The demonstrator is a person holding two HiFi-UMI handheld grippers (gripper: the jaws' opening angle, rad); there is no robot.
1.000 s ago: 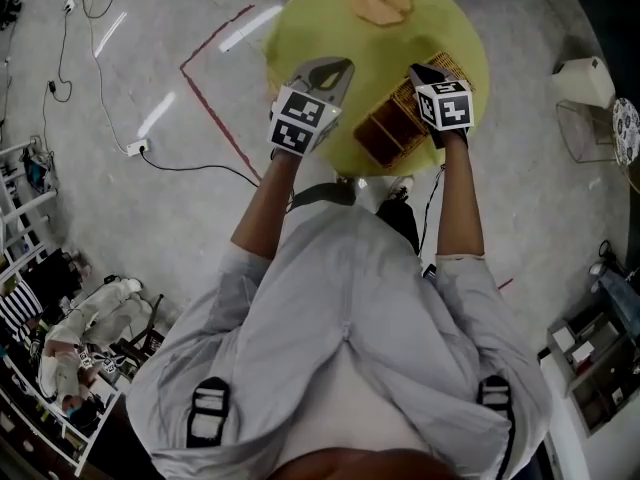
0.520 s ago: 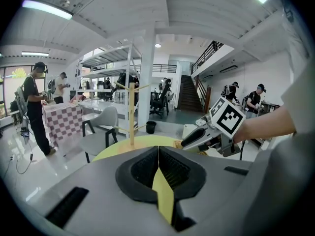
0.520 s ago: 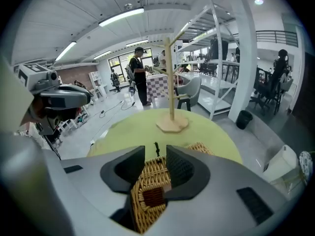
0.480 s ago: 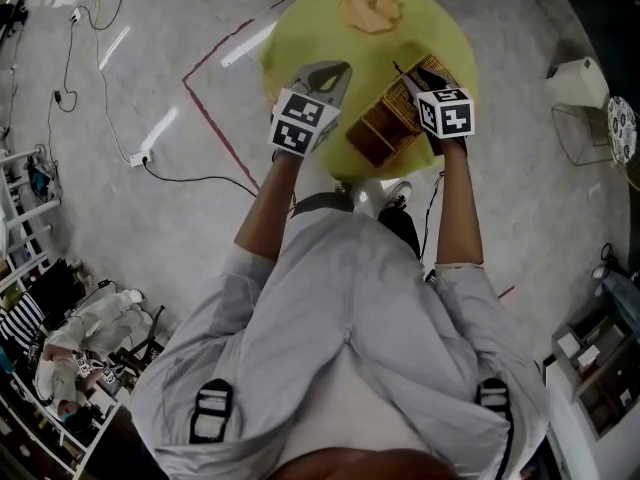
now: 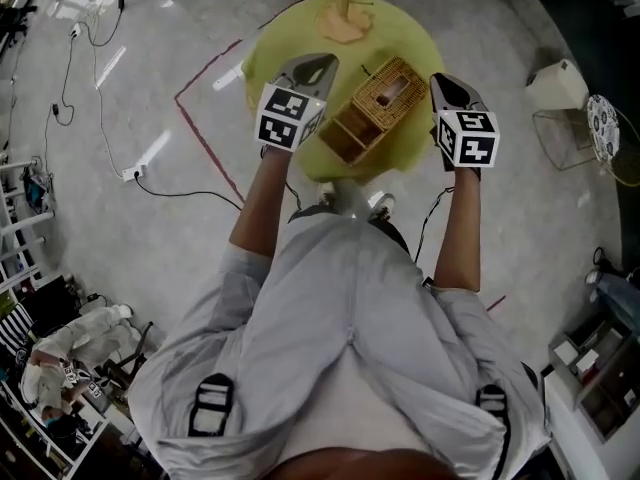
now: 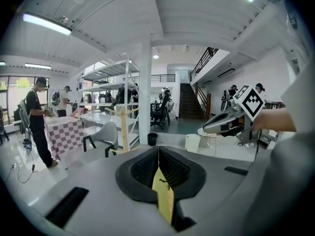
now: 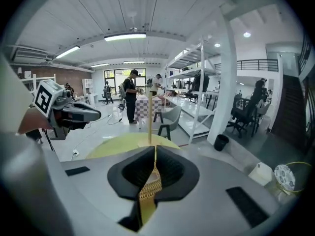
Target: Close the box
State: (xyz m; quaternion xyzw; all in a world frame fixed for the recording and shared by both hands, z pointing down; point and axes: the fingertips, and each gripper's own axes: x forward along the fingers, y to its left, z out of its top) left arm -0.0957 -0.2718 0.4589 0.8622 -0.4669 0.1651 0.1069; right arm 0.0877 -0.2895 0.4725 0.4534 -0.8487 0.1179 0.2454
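A: Entry one, wooden stand?
B: Cut off by the head view's top edge; only the base is shown.
A: Entry two, box?
B: Masked by the right gripper, jaws just closed on nothing; a wicker sliver is seen beyond them.
A: Table?
B: Reduced to a yellow strip in the left gripper view.

No legible text, brand or number; only coded square markers on left gripper, right gripper
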